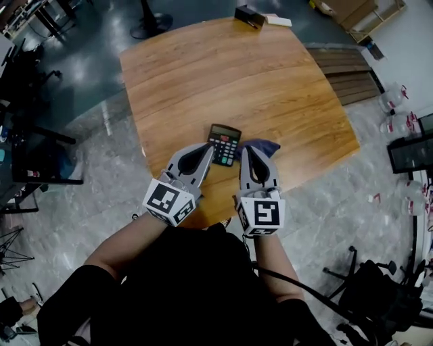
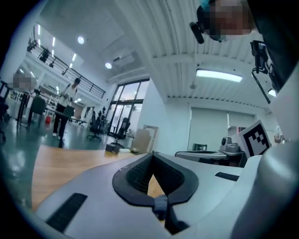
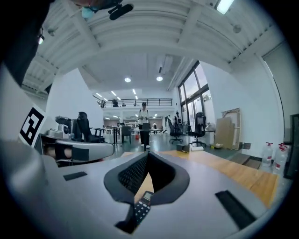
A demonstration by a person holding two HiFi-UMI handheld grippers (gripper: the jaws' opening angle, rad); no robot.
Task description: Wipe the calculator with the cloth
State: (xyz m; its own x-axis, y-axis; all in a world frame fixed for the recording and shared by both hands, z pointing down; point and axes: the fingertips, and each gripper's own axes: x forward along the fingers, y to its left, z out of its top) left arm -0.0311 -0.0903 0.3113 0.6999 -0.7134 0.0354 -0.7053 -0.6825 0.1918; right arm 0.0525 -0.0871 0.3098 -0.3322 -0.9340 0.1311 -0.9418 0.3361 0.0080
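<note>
A black calculator (image 1: 224, 144) lies face up near the front edge of the wooden table (image 1: 223, 74). Just right of it is a blue cloth (image 1: 265, 145), partly hidden under my right gripper (image 1: 246, 149). Both grippers are held side by side above the table's near edge and point level. My left gripper (image 1: 207, 147) is at the calculator's left side. In the left gripper view the jaws (image 2: 152, 154) meet at the tips with nothing held. The right gripper (image 3: 148, 155) is also shut and empty; the calculator (image 3: 141, 207) shows below through the gap behind its tips.
A black box (image 1: 249, 15) and a white item (image 1: 277, 20) sit at the table's far edge. Wooden steps (image 1: 345, 74) and water bottles (image 1: 396, 101) are on the right, chairs and desks on the left. A person (image 3: 144, 123) stands far off.
</note>
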